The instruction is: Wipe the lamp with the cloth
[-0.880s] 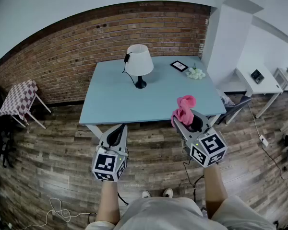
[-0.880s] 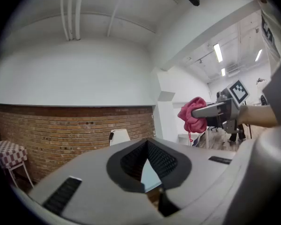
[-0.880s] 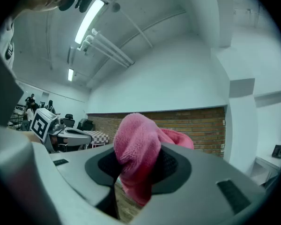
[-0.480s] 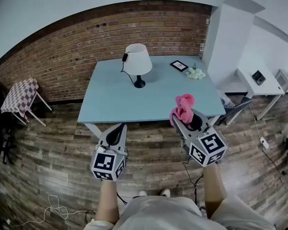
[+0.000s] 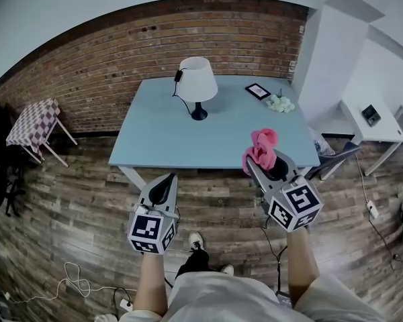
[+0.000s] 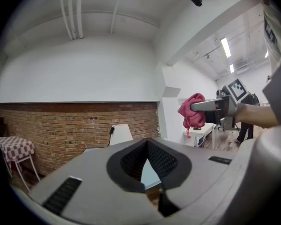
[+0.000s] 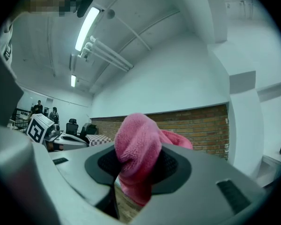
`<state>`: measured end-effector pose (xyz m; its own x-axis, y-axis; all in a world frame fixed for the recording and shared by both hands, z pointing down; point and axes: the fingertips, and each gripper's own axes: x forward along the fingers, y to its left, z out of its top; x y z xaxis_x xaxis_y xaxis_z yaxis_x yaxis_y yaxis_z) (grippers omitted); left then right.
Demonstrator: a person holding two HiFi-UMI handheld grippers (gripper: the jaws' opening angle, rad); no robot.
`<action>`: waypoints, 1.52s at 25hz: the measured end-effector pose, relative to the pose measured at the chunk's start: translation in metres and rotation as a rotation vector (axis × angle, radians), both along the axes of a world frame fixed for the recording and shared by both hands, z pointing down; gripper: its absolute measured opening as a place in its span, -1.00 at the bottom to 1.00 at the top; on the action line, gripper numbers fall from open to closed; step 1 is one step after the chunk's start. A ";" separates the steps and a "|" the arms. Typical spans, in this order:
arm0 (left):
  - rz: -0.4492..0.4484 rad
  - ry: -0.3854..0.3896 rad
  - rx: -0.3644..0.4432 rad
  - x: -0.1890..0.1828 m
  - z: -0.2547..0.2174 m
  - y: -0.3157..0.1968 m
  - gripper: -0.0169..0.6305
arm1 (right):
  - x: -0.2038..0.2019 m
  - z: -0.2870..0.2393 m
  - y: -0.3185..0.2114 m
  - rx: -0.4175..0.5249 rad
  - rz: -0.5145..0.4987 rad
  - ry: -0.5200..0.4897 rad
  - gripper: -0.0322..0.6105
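The lamp, with a white shade and black foot, stands at the back of the light blue table; its shade also shows in the left gripper view. The pink cloth is bunched between the jaws of my right gripper, which is shut on it and held level over the table's near right edge. In the right gripper view the cloth fills the gap between the pads. My left gripper is shut on nothing, level, short of the table's front edge. Both are well away from the lamp.
A black framed tablet and white flowers lie at the table's back right. A brick wall runs behind. A checkered side table stands left, a white desk right. Cables lie on the wood floor.
One of the person's feet has stepped forward under the body and the view has shifted slightly. Both grippers keep their pose, and the cloth stays in the right one.
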<state>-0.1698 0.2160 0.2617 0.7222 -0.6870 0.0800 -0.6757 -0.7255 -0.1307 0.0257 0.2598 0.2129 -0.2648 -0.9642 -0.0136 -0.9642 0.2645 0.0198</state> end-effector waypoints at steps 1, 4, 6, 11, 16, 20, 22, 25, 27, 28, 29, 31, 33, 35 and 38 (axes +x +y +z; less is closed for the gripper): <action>-0.004 0.002 -0.003 0.001 0.002 -0.004 -0.91 | 0.002 0.002 -0.005 -0.003 0.000 -0.002 -0.35; -0.010 0.005 -0.005 0.003 0.006 -0.023 -0.91 | 0.005 0.009 -0.021 -0.013 -0.003 -0.003 -0.35; -0.014 0.011 -0.004 0.006 0.007 -0.042 -0.91 | 0.008 0.011 -0.038 -0.015 -0.006 0.003 -0.35; -0.020 0.022 -0.017 0.016 0.015 -0.105 -0.91 | 0.017 0.013 -0.094 -0.016 -0.005 0.029 -0.35; -0.006 0.029 -0.020 0.030 0.014 -0.175 -0.91 | 0.026 0.010 -0.163 -0.022 0.001 0.046 -0.35; 0.007 0.033 -0.026 0.035 0.014 -0.224 -0.91 | 0.025 0.006 -0.213 -0.025 0.001 0.059 -0.35; 0.009 0.033 -0.031 0.036 0.014 -0.248 -0.91 | 0.023 0.003 -0.238 -0.026 -0.007 0.072 -0.34; 0.008 0.037 -0.043 0.036 0.016 -0.279 -0.91 | 0.020 0.000 -0.274 -0.029 -0.028 0.095 -0.34; 0.012 0.035 -0.054 0.036 0.020 -0.296 -0.91 | 0.018 0.000 -0.297 -0.034 -0.042 0.107 -0.34; 0.012 0.033 -0.059 0.036 0.023 -0.304 -0.91 | 0.016 0.000 -0.309 -0.036 -0.047 0.116 -0.34; 0.010 0.031 -0.064 0.036 0.025 -0.312 -0.91 | 0.015 0.000 -0.321 -0.038 -0.051 0.127 -0.34; 0.002 0.029 -0.072 0.034 0.031 -0.330 -0.91 | 0.012 0.001 -0.345 -0.039 -0.057 0.148 -0.34; -0.008 0.028 -0.079 0.035 0.038 -0.349 -0.85 | 0.010 0.002 -0.369 -0.040 -0.059 0.170 -0.34; -0.009 0.024 -0.086 0.037 0.049 -0.365 -0.80 | 0.008 0.005 -0.391 -0.044 -0.061 0.205 -0.34; 0.022 -0.005 -0.096 0.049 0.070 -0.385 -0.60 | 0.005 0.009 -0.418 -0.038 -0.068 0.264 -0.34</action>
<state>-0.1203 -0.1687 0.3319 0.7367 -0.6599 0.1480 -0.6588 -0.7497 -0.0633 0.0311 -0.1583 0.2217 -0.3183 -0.9426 0.1007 -0.9070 0.3337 0.2570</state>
